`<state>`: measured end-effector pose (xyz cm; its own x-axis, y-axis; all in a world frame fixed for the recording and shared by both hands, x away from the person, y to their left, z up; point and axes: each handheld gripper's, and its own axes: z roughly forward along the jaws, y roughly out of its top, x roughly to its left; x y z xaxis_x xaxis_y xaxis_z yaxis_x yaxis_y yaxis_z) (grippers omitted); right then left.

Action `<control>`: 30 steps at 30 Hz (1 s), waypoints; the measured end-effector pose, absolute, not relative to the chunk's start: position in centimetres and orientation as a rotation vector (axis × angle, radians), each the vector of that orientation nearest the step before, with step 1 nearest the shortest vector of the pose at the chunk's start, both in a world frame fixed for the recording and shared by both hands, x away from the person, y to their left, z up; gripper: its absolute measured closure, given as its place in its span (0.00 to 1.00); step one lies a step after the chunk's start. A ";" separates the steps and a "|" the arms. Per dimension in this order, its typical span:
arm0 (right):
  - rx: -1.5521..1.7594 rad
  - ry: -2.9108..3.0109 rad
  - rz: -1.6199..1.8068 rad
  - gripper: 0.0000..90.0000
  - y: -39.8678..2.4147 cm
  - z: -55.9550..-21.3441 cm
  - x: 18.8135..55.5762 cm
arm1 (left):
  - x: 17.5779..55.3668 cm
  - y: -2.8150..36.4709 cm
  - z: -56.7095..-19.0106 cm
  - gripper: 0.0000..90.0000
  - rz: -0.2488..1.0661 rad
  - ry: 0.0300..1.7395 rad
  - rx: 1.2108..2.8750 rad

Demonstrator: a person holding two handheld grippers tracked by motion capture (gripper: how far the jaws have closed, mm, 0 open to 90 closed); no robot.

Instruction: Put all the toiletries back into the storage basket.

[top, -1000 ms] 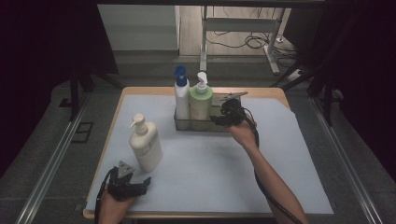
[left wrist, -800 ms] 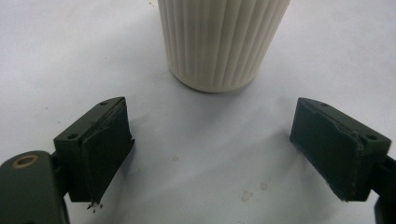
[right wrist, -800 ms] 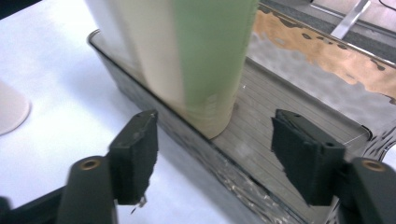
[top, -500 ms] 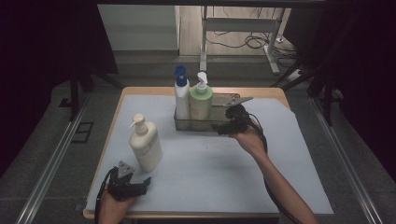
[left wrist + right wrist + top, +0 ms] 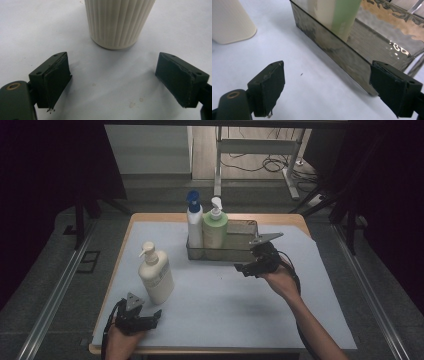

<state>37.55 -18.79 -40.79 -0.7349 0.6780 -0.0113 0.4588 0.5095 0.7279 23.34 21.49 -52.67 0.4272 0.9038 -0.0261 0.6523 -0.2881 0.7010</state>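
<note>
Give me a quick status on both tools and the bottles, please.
Both tools open, empty: left tool, right tool jaws just opening. Cream ribbed pump bottle outside wire mesh basket. Nothing blocking.

In my left gripper view the cream bottle (image 5: 119, 23) is cut off by the top edge, so I see just its ribbed base; its pump and label are out of frame. In my right gripper view the wire basket (image 5: 362, 62) runs off the top and right edges, and the green bottle (image 5: 344, 17) inside it loses everything above its lower body. From above, the basket's mesh wall veils the lower parts of both bottles standing in it.
</note>
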 end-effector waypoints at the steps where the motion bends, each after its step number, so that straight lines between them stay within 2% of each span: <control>1: 0.953 2.458 1.052 0.14 -19.0 -40.8 37.3 | 23.3 21.5 -52.7 0.13 0.504 1.308 2.041; 14: 0.939 2.459 1.001 0.01 -21.2 -41.5 34.5 | 23.4 21.5 -52.6 0.13 0.504 1.309 2.043; 30: 1.029 2.409 1.053 0.00 -24.8 -44.1 31.4 | 23.3 21.5 -52.6 0.13 0.505 1.309 2.046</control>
<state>31.39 -24.78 -44.15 -0.6909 0.7230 -0.0018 0.4896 0.4697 0.7347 23.35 21.47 -52.63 0.4275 0.9037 -0.0234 0.6540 -0.2913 0.6981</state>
